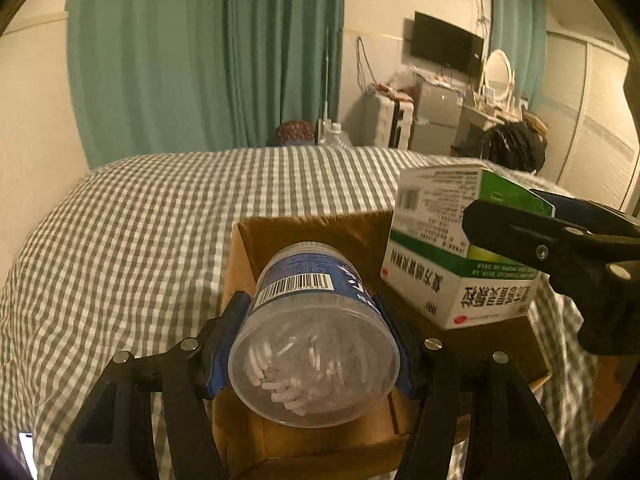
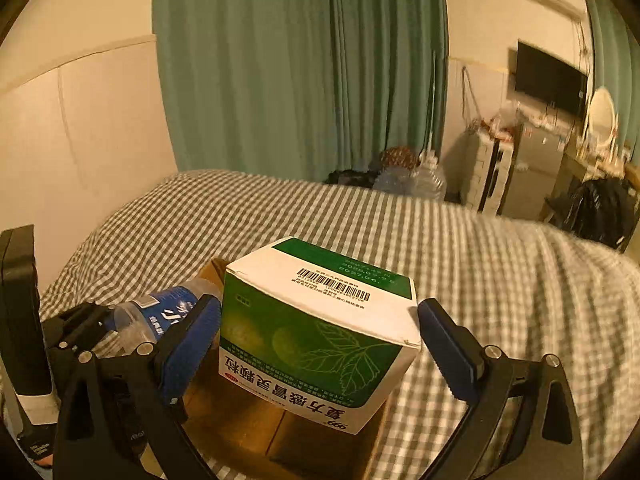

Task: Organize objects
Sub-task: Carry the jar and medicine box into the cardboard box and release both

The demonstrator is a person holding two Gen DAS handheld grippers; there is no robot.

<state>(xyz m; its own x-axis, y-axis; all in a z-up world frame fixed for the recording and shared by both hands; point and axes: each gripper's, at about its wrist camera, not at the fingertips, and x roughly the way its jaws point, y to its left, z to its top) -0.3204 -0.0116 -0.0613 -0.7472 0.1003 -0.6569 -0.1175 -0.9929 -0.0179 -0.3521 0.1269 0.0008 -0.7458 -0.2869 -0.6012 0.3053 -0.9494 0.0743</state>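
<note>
Here, there are two things in play over one open brown cardboard box (image 1: 280, 236): a single clear plastic tub with a blue barcode label (image 1: 314, 336), cotton swabs showing through its base, and a single green-and-white medicine carton (image 2: 320, 332).

The left tongs (image 1: 308, 354) pinch the tub on both sides, holding it tilted above the box's near left corner. The right tongs (image 2: 320, 340) are spread, blue pads either side of the carton; the left pad is close against it, the right pad stands just clear. The carton sits tilted at the box's right side, just beside the tub.

The box rests on a bed with a grey-and-white checked cover (image 1: 132, 220), with plenty of open cover around it. Beyond hang teal curtains (image 1: 200, 52).
</note>
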